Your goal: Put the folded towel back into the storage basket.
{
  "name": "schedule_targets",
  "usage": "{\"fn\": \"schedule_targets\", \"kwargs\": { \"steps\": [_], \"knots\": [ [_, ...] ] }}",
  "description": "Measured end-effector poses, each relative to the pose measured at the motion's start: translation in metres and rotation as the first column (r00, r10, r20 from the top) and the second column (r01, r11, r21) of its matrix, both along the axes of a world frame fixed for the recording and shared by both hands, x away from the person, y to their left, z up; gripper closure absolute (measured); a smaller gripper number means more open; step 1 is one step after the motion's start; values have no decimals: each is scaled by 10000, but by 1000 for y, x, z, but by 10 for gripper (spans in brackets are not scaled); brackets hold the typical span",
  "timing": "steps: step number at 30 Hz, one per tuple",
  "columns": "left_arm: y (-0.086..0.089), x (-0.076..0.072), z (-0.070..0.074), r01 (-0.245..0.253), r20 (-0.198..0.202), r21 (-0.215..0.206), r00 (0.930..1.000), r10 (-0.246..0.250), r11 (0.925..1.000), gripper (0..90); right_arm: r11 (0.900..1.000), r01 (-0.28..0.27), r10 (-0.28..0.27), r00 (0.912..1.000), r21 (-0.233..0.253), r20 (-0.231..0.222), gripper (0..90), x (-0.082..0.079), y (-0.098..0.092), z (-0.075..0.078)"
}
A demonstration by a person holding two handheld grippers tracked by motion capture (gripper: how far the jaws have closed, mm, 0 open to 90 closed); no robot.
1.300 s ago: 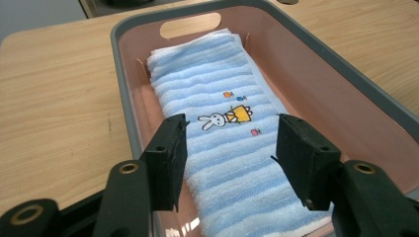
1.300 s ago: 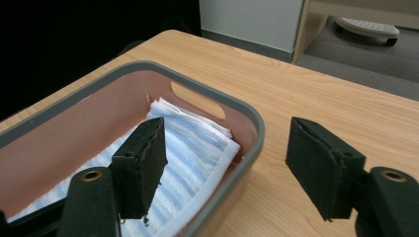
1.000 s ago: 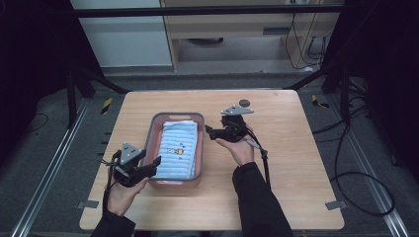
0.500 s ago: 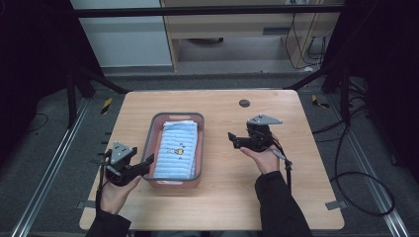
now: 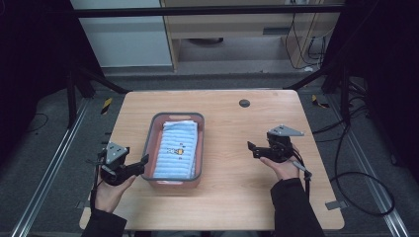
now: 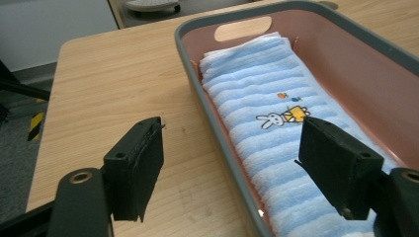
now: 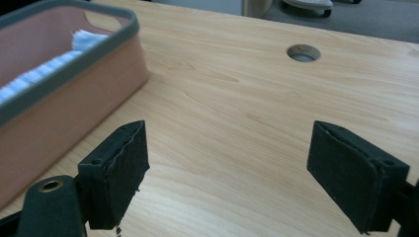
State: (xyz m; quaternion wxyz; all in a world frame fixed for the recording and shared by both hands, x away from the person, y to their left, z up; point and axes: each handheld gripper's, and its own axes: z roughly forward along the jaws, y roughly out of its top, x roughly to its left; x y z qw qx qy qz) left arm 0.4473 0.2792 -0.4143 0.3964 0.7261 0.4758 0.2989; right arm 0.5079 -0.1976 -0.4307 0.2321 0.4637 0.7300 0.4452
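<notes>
A basket (image 5: 173, 180) sits on the bench (image 5: 232, 197), left of its middle, with a folded towel (image 5: 177, 148) lying inside it. The left claw (image 5: 143, 160) is at the basket's near left corner, straddling its rim. The right claw (image 5: 251, 148) is well to the basket's right. A hole (image 5: 244, 103) lies at the bench's far edge.

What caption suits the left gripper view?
Open left gripper straddling the rim of a pink basket holding a folded blue striped towel.
</notes>
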Motion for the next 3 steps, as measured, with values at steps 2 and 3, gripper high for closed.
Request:
{"fn": "schedule_targets", "kwargs": {
  "steps": [2,3],
  "knots": [
    [3,0,-1,-100,27,-49,9999,101,9999,242,9999,92,-92,10000,-48,-15,157,-2,-6,-3],
    [5,0,-1,-136,27,-39,9999,136,9999,238,9999,161,-161,9999,-16,-53,155,-4,-9,-4]
  ]
}}
